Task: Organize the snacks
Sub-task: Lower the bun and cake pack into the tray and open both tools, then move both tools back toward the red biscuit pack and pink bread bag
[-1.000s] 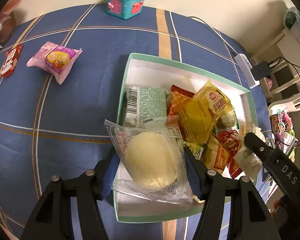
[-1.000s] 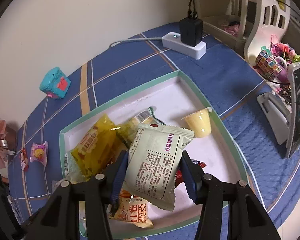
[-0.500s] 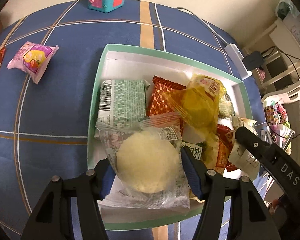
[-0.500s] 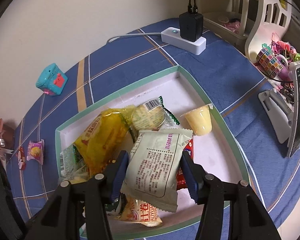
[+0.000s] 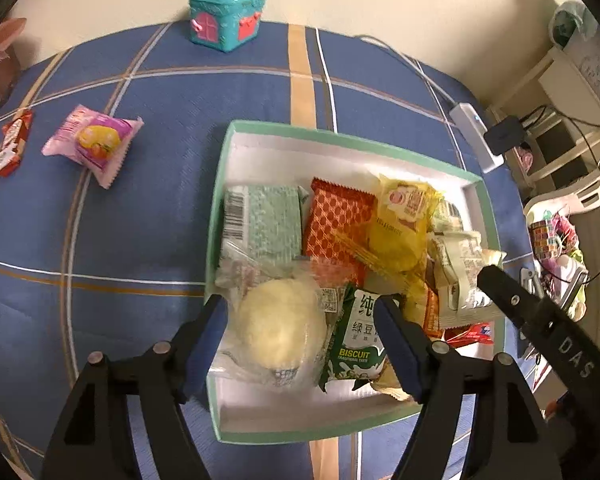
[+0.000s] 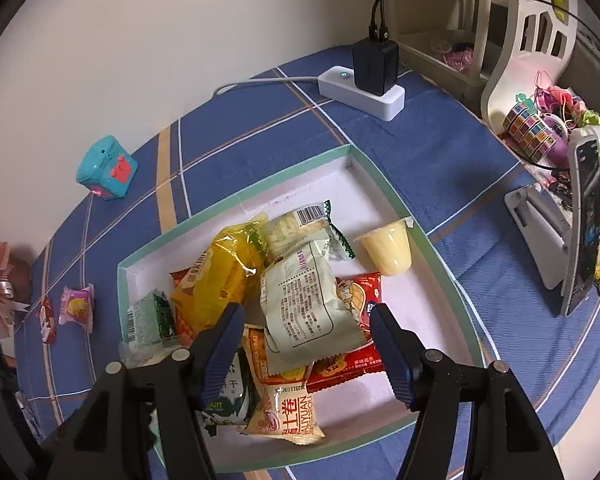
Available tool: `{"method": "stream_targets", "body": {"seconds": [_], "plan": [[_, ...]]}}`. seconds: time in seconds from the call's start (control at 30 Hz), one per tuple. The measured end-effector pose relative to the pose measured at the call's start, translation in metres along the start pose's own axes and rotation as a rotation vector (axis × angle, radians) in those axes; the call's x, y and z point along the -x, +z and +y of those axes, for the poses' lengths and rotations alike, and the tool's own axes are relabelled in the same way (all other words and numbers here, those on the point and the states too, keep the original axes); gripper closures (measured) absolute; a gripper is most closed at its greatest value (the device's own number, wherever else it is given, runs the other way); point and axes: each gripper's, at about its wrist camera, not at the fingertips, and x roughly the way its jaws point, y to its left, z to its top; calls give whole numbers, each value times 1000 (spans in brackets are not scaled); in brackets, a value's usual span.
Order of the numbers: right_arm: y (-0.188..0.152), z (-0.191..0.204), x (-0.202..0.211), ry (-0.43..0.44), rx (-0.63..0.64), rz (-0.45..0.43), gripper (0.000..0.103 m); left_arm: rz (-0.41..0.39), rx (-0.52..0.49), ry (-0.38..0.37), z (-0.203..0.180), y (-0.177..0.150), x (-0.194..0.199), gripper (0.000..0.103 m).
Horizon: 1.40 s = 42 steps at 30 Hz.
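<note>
A white box with a green rim (image 5: 220, 216) (image 6: 452, 280) holds several snack packets. My left gripper (image 5: 300, 316) is open above its near left corner; a clear-wrapped pale round cake (image 5: 280, 332) lies in the box between the fingers, released. My right gripper (image 6: 306, 320) is open over the box; the pale green packet (image 6: 300, 300) lies on the pile between its fingers, released. A pink packet (image 5: 94, 144) (image 6: 76, 304) and a small red packet (image 5: 12, 142) (image 6: 47, 320) lie on the blue cloth left of the box.
A teal toy house (image 5: 226, 14) (image 6: 108, 168) stands at the back by the wall. A white power strip with a black charger (image 6: 364, 88) lies at the back right. A phone on a stand (image 6: 580, 224) and a cluttered white shelf (image 6: 512, 20) are at the right.
Both grippers opened wider and let go of their packets. The round cake and the pale green packet dropped into the box. Both grippers lowered slightly over the box.
</note>
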Motion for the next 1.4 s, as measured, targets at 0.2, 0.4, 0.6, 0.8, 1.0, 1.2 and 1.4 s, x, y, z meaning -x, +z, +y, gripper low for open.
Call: {"method": "stream_targets", "body": {"seconds": [0.2,0.4,0.6,0.8,1.0,1.2,1.4], "plan": [[-4,4,6,-11,14,6,34,-57,82,73,24,7,25,23],[-10,19,11,-8,57,10,34,-115,207,201,71,9,46,23],[-16,38,15,4,111,6,34,-145,279,248,103,10,60,23],[-22,53,16,5,158,5,34,-153,308,250,115,9,62,23],[-24,58,12,0,174,5,8,-114,313,250,116,9,51,8],[-25,61,9,-1,188,10,0,-77,306,246,114,6,41,5],[-25,60,6,-8,184,19,0,-63,328,228,117,5,35,2]]}}
